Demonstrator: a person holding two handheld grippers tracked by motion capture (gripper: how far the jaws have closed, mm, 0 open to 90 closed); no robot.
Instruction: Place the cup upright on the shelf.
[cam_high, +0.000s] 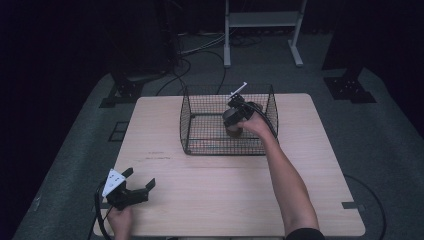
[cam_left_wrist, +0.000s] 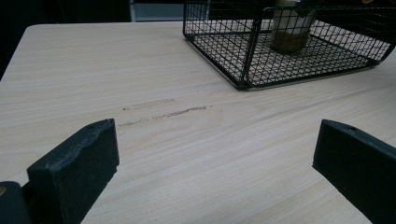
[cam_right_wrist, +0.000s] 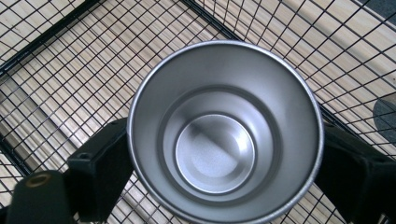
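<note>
Pale wooden desk (cam_high: 200, 190), dark room: at twelve o'clock the black wire basket (cam_high: 200, 107) holds an upright silver metal cup (cam_right_wrist: 224, 135). Right tool (cam_high: 235, 122) straddles it (pad contact unclear). Left tool (cam_high: 137, 182), seven o'clock, gapes wide apart.

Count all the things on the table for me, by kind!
Wire basket: 1
Metal cup: 1, standing in the basket
Hand-held grippers: 2, the left gripper over the table's near edge, the right gripper at the cup
Total: 4
</note>
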